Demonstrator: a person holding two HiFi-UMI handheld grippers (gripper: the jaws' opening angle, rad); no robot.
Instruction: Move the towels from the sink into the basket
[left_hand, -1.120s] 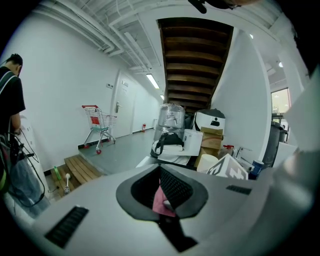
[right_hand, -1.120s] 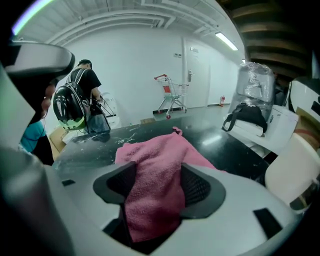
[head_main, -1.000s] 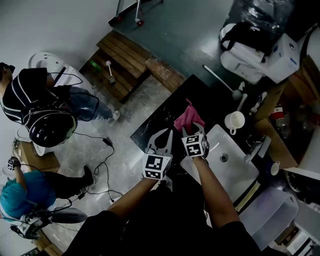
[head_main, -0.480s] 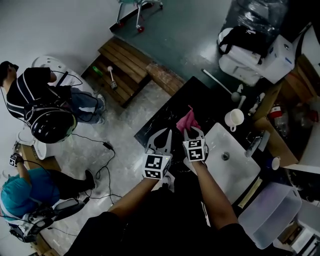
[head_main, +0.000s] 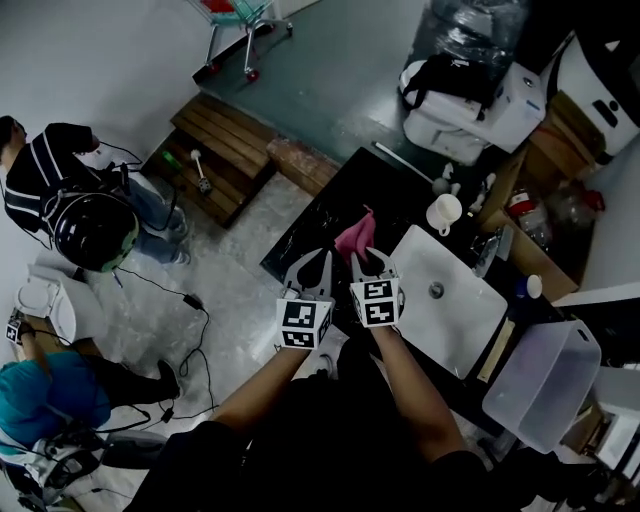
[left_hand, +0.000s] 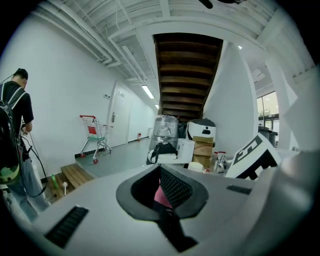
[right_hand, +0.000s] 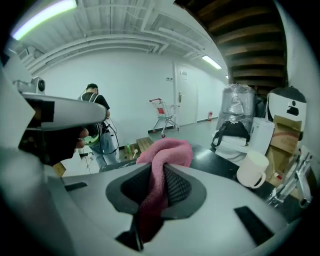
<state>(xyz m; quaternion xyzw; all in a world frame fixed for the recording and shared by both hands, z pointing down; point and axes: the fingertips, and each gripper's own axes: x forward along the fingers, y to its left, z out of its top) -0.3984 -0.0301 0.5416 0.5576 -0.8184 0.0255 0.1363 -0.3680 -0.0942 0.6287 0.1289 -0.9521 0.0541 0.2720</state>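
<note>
A pink towel (head_main: 355, 237) hangs bunched in my right gripper (head_main: 368, 262), above the black counter (head_main: 310, 235) just left of the white sink (head_main: 455, 315). In the right gripper view the towel (right_hand: 167, 150) runs down between the pads, and the jaws have just been closing on it. My left gripper (head_main: 312, 264) is close beside it on the left. In the left gripper view a sliver of pink cloth (left_hand: 161, 196) is pinched between its nearly closed pads. I cannot tell whether that sliver belongs to the same towel.
A white mug (head_main: 441, 213) and a tap (head_main: 487, 250) stand by the sink's far side. At lower right is a pale plastic bin (head_main: 540, 385). Two people (head_main: 75, 215) stand on the floor at the left, near cables, a wooden pallet (head_main: 215, 165) and a shopping trolley (head_main: 235, 15).
The right gripper has closed on the pink towel and risen with it off the counter. The left gripper has risen a little beside it.
</note>
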